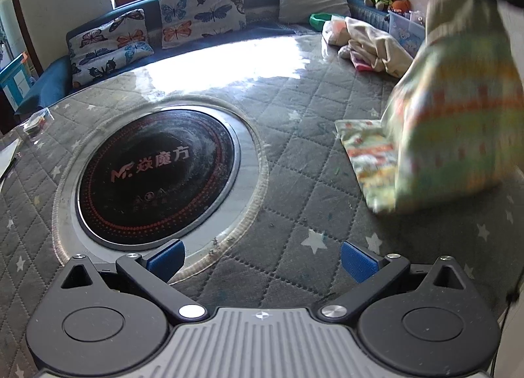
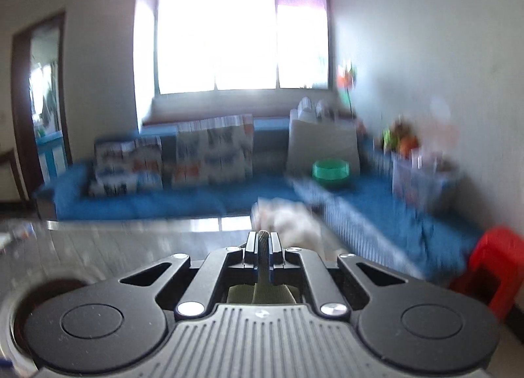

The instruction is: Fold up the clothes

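Note:
A patterned green, yellow and orange garment (image 1: 452, 122) hangs at the right of the left wrist view, its lower end lying on the quilted grey table cover (image 1: 294, 135). It hangs from my right gripper, whose dark body shows at the top right edge. In the right wrist view my right gripper (image 2: 263, 248) is shut on an edge of that garment (image 2: 262, 266), raised above the table. My left gripper (image 1: 262, 260) is open and empty, low over the table cover, left of the garment. The view is blurred by motion.
A round black induction hob (image 1: 157, 175) is set in the table's middle. A heap of cream and pink clothes (image 1: 370, 44) lies at the far right edge. A blue sofa with butterfly cushions (image 1: 203, 8) runs behind. A red stool (image 2: 494, 263) stands at the right.

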Demonstrator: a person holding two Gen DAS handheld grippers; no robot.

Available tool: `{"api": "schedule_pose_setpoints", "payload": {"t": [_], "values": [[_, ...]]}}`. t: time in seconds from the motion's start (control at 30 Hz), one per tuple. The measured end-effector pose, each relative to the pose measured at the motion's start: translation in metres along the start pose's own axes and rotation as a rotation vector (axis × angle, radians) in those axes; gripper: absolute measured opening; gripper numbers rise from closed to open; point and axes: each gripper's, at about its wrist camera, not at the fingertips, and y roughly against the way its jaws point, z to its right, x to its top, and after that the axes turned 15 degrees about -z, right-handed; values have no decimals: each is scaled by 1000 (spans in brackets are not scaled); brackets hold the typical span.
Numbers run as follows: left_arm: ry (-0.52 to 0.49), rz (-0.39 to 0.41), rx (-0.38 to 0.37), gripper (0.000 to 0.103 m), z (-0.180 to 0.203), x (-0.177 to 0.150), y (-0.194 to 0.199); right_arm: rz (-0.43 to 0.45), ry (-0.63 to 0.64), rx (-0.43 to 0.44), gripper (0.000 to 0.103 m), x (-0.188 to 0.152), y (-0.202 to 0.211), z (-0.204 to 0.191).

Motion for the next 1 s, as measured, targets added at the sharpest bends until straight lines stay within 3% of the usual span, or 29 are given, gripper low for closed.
{"api": "schedule_pose_setpoints", "payload": {"t": [0.2, 0.33, 0.5, 0.77, 1.0], "values": [[29, 32, 1, 103, -13, -3, 13, 217, 64, 55, 4, 48, 63, -29], [55, 47, -3, 103, -24, -7, 20, 278, 176, 93, 4, 42, 92, -49], [76, 51, 1, 103, -35, -13, 23, 195, 258, 117, 4, -2, 94, -63], [87, 49, 4, 103, -42, -20, 25, -40, 340, 207, 4, -103, 92, -99], [80, 39, -1, 103, -37, -21, 23, -207, 398, 287, 5, -157, 77, -125]]}}
